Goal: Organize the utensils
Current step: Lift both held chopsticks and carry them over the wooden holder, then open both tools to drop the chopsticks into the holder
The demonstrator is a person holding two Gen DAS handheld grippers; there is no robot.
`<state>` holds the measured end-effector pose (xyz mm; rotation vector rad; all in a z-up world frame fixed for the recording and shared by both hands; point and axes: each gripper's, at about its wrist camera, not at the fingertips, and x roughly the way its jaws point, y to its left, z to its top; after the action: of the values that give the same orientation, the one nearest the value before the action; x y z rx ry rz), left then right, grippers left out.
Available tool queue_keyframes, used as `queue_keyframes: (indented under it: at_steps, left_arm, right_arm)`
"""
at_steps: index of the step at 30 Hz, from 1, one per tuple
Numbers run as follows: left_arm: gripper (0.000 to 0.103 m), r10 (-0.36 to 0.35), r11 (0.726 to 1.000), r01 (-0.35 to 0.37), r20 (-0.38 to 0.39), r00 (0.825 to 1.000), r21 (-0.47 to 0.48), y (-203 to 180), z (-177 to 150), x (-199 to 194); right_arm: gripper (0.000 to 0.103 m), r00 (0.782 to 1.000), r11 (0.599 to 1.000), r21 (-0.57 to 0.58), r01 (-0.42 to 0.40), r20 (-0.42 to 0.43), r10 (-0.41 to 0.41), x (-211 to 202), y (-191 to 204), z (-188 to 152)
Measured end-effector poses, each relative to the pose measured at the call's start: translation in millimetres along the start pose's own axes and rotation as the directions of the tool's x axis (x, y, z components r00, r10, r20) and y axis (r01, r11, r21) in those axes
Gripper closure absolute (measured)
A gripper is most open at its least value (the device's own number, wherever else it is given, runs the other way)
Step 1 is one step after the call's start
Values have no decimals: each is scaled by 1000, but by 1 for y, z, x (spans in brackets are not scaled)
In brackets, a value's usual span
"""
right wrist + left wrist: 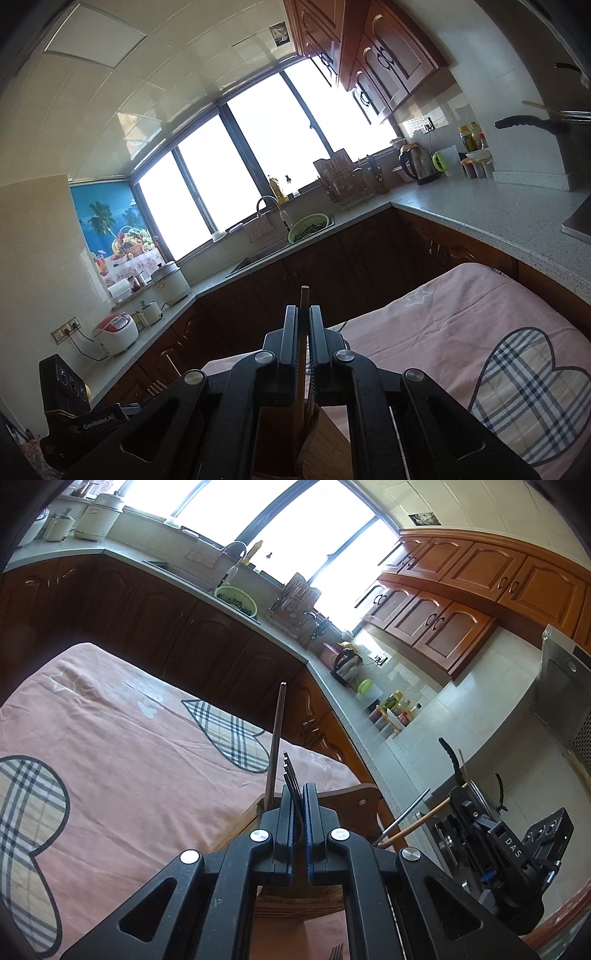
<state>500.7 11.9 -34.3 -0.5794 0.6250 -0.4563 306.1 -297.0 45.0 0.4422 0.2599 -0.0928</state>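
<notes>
My left gripper (298, 794) is shut on a metal fork (290, 771), tines pointing up past the fingertips. It hangs over a wooden utensil holder (354, 794) on the pink tablecloth. A dark chopstick (275, 738) stands upright in the holder just left of the fingers. My right gripper (303, 314) is shut on a brown wooden chopstick (305, 295), its tip sticking up between the fingers, its lower end over the wooden holder (325, 443). The right gripper also shows in the left wrist view (465, 797), beside a metal rod and a wooden stick (417, 821).
The table carries a pink cloth (129, 738) with plaid hearts; another fork (336, 950) lies at the bottom edge. Dark cabinets and a grey counter (480, 214) wrap around behind, with a sink, green colander (308, 223), dish rack, kettle (415, 162) and rice cookers.
</notes>
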Motion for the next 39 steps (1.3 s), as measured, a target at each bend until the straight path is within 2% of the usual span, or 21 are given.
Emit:
queue_keyframes:
  at_steps: [7, 19, 20, 24, 25, 27, 28, 29, 31, 33, 34, 36, 37, 38, 39]
  left_arm:
    - [99, 30, 999, -30, -17, 999, 12, -4, 2, 11]
    - [99, 49, 999, -49, -32, 998, 9, -5, 3, 4]
    - [98, 51, 999, -51, -33, 998, 9, -3, 1, 3]
    - [89, 69, 998, -69, -33, 997, 5, -3, 1, -1]
    - [85, 79, 997, -79, -29, 996, 3, -2, 2, -3]
    - [79, 87, 996, -87, -18, 996, 1, -2, 2, -8]
    - [79, 90, 996, -90, -16, 996, 3, -2, 2, -10]
    - [79, 92, 996, -92, -17, 996, 3, -3, 2, -12]
    - [76, 93, 996, -93, -25, 995, -1, -2, 0, -14]
    - [66, 91, 996, -91, -26, 995, -9, -2, -2, -19]
    - [63, 92, 996, -92, -24, 995, -10, -3, -3, -23]
    - [48, 92, 996, -92, -20, 996, -11, -4, -6, -32]
    - [43, 99, 995, -99, -18, 995, -11, -5, -8, -38]
    - [33, 110, 994, -110, -18, 994, -13, -4, -11, -44]
    - [27, 117, 993, -117, -18, 993, -19, -4, -14, -50]
  right_arm:
    - [98, 1000, 998, -70, 8, -18, -10, 2, 10, -7]
    - [97, 998, 999, -50, 6, -55, -9, 7, 7, -9]
    - [94, 998, 999, -44, 4, -60, -7, 8, 6, -9]
    - [93, 998, 999, -39, 5, -66, -8, 8, 5, -8]
    - [91, 998, 999, -36, 9, -70, -11, 8, 5, -8]
    - [78, 997, 1000, -27, 16, -72, -18, 9, 2, -7]
    - [60, 997, 1000, -18, 10, -70, -12, 8, 1, -8]
    - [49, 998, 1000, -14, 10, -66, -11, 6, 0, -8]
    - [48, 998, 1000, -16, 15, -59, -16, 2, -1, -8]
    - [45, 998, 1000, -7, 6, -64, -7, 0, -2, -8]
    - [40, 998, 1000, -2, 2, -65, -2, -2, -2, -8]
    - [33, 998, 1000, 5, -7, -65, 8, -8, -2, -8]
    - [25, 998, 1000, 10, -14, -66, 14, -11, -3, -8]
    - [15, 998, 1000, 15, -19, -65, 20, -15, -3, -9]
    - [11, 998, 1000, 18, -26, -63, 27, -21, -4, -10]
